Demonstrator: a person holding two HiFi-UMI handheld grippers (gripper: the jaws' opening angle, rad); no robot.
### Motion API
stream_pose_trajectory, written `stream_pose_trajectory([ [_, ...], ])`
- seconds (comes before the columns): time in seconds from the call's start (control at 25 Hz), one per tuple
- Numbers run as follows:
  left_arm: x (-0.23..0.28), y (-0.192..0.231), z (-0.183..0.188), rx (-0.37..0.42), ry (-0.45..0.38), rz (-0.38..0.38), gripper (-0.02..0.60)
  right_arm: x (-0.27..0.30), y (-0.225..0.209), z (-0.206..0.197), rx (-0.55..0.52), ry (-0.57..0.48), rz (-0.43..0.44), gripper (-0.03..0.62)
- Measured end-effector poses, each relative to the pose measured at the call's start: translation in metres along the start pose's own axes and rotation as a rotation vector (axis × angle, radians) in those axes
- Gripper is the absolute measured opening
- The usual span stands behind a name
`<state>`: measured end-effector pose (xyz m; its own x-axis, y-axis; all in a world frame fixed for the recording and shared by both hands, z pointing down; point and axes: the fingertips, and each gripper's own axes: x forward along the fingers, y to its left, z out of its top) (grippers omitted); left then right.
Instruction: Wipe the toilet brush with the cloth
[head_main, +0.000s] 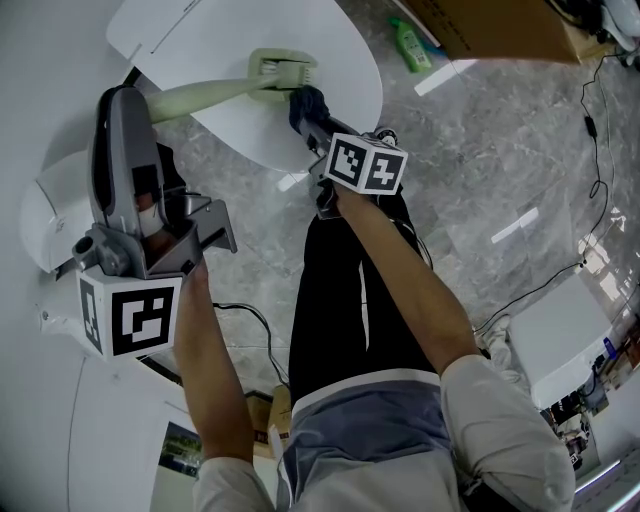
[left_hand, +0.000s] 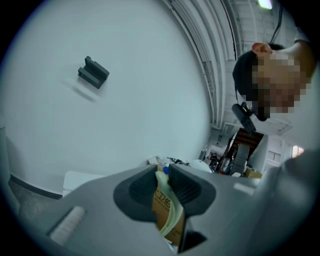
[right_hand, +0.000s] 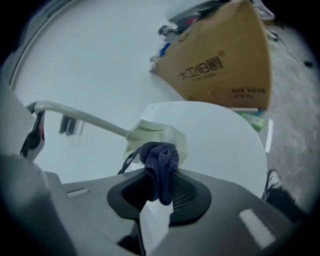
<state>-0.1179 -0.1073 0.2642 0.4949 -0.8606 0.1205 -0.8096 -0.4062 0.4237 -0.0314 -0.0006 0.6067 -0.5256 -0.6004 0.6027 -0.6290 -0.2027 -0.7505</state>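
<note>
A pale green toilet brush lies across the white toilet lid (head_main: 345, 70), its square head (head_main: 282, 70) at the far end and its long handle (head_main: 195, 95) running left. My left gripper (head_main: 132, 102) is shut on the handle's end (left_hand: 169, 212), which carries a brown label. My right gripper (head_main: 308, 118) is shut on a dark blue cloth (head_main: 306, 100). The bunched cloth (right_hand: 160, 159) presses against the near side of the brush head (right_hand: 162, 134), just ahead of the right gripper (right_hand: 161, 187). The handle (right_hand: 80, 118) stretches left from there.
A cardboard box (right_hand: 220, 60) stands behind the toilet, with a green bottle (head_main: 410, 45) on the marble floor beside it. A white box-shaped unit (head_main: 560, 335) and black cables (head_main: 590, 130) lie to the right. The person's legs stand below the lid. A dark bracket (left_hand: 93, 73) sits on the white wall.
</note>
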Motion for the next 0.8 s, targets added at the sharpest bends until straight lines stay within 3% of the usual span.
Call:
stream_pose_trajectory([
  [0.12, 0.001, -0.001, 0.000, 0.005, 0.004, -0.006, 0.000, 0.001, -0.001, -0.004, 0.280, -0.065, 0.044, 0.074],
  [0.36, 0.000, 0.002, 0.001, -0.037, -0.011, -0.008, 0.000, 0.006, -0.003, -0.015, 0.700, -0.187, 0.109, 0.074],
  [0.8, 0.002, 0.000, 0.000, -0.030, 0.002, -0.020, 0.000, 0.031, -0.006, -0.037, 1.041, -0.272, 0.068, 0.072],
])
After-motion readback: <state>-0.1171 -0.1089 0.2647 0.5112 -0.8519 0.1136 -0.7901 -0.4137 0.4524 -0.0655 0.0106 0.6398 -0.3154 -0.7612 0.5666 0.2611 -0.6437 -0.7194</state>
